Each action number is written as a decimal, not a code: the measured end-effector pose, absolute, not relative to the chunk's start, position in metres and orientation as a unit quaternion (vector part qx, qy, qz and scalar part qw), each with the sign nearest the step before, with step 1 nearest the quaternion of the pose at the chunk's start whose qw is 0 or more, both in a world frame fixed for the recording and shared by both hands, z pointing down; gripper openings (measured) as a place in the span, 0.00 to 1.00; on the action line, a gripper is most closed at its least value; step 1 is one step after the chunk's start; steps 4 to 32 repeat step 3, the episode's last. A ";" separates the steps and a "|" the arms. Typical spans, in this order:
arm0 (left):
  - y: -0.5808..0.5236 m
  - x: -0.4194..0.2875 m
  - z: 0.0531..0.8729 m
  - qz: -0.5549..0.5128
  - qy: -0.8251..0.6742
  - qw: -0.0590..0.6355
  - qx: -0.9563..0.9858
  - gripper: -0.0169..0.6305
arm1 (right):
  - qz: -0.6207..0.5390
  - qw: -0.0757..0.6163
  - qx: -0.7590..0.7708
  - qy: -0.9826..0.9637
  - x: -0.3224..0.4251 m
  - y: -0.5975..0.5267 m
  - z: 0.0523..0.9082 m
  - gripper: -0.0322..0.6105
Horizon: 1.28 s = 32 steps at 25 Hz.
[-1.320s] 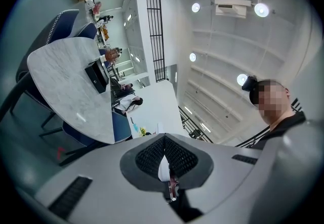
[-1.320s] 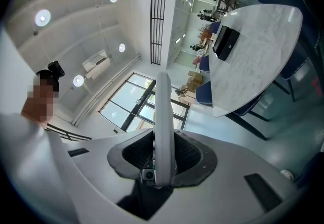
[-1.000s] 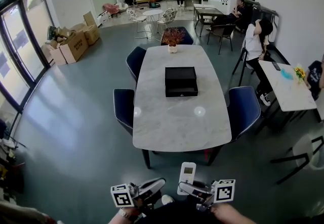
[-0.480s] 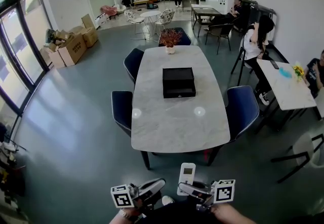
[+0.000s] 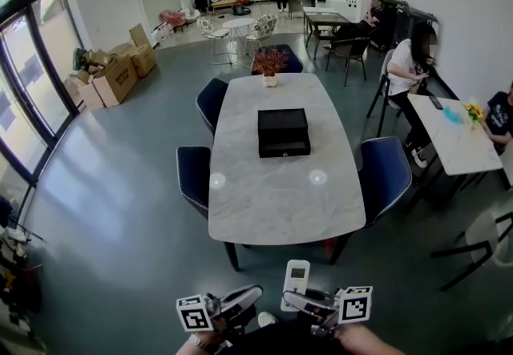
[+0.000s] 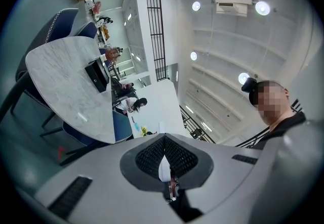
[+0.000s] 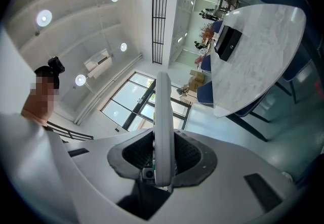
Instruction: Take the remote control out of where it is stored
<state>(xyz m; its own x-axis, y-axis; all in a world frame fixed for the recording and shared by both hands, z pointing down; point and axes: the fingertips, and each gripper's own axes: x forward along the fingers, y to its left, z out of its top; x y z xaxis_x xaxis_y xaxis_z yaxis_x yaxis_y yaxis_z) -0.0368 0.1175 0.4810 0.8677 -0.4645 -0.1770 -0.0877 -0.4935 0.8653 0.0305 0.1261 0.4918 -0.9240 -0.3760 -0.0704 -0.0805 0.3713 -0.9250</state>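
Right tool [image 5: 290, 296] clenched on remote [image 5: 296, 278], left tool [image 5: 255, 291] shut, empty, both short of table [image 5: 280, 209] near edge, box [image 5: 284, 131] mid-table, open floor [image 5: 120, 209] alongside

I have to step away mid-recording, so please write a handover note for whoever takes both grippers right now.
Right gripper: shut on the white remote control, held away from the table.
Left gripper: shut, empty.
Black drawer box: on the marble table, ahead, drawer looks closed.
Done: remote is out and in hand.
Left: probably only to set it down.
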 end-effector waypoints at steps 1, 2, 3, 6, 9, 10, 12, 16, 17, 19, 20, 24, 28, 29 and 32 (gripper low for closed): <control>0.117 -0.037 0.481 -0.198 -0.165 0.476 0.841 0.04 | -0.539 0.132 -0.143 0.820 0.031 0.125 0.492 0.23; 0.116 -0.038 0.482 -0.198 -0.166 0.477 0.840 0.04 | -0.535 0.128 -0.146 0.822 0.031 0.123 0.493 0.23; 0.114 -0.038 0.482 -0.198 -0.167 0.478 0.839 0.04 | -0.531 0.124 -0.149 0.825 0.031 0.122 0.493 0.23; 0.114 -0.038 0.482 -0.198 -0.167 0.478 0.839 0.04 | -0.531 0.124 -0.149 0.825 0.031 0.122 0.493 0.23; 0.114 -0.038 0.482 -0.198 -0.167 0.478 0.839 0.04 | -0.531 0.124 -0.149 0.825 0.031 0.122 0.493 0.23; 0.114 -0.038 0.482 -0.198 -0.167 0.478 0.839 0.04 | -0.531 0.124 -0.149 0.825 0.031 0.122 0.493 0.23; 0.114 -0.038 0.482 -0.198 -0.167 0.478 0.839 0.04 | -0.531 0.124 -0.149 0.825 0.031 0.122 0.493 0.23; 0.114 -0.038 0.482 -0.198 -0.167 0.478 0.839 0.04 | -0.531 0.124 -0.149 0.825 0.031 0.122 0.493 0.23; 0.114 -0.038 0.482 -0.198 -0.167 0.478 0.839 0.04 | -0.531 0.124 -0.149 0.825 0.031 0.122 0.493 0.23; 0.114 -0.038 0.482 -0.198 -0.167 0.478 0.839 0.04 | -0.531 0.124 -0.149 0.825 0.031 0.122 0.493 0.23; 0.114 -0.038 0.482 -0.198 -0.167 0.478 0.839 0.04 | -0.531 0.124 -0.149 0.825 0.031 0.122 0.493 0.23; 0.114 -0.038 0.482 -0.198 -0.167 0.478 0.839 0.04 | -0.531 0.124 -0.149 0.825 0.031 0.122 0.493 0.23; 0.114 -0.038 0.482 -0.198 -0.167 0.478 0.839 0.04 | -0.531 0.124 -0.149 0.825 0.031 0.122 0.493 0.23; 0.114 -0.038 0.482 -0.198 -0.167 0.478 0.839 0.04 | -0.531 0.124 -0.149 0.825 0.031 0.122 0.493 0.23; 0.114 -0.038 0.482 -0.198 -0.167 0.478 0.839 0.04 | -0.531 0.124 -0.149 0.825 0.031 0.122 0.493 0.23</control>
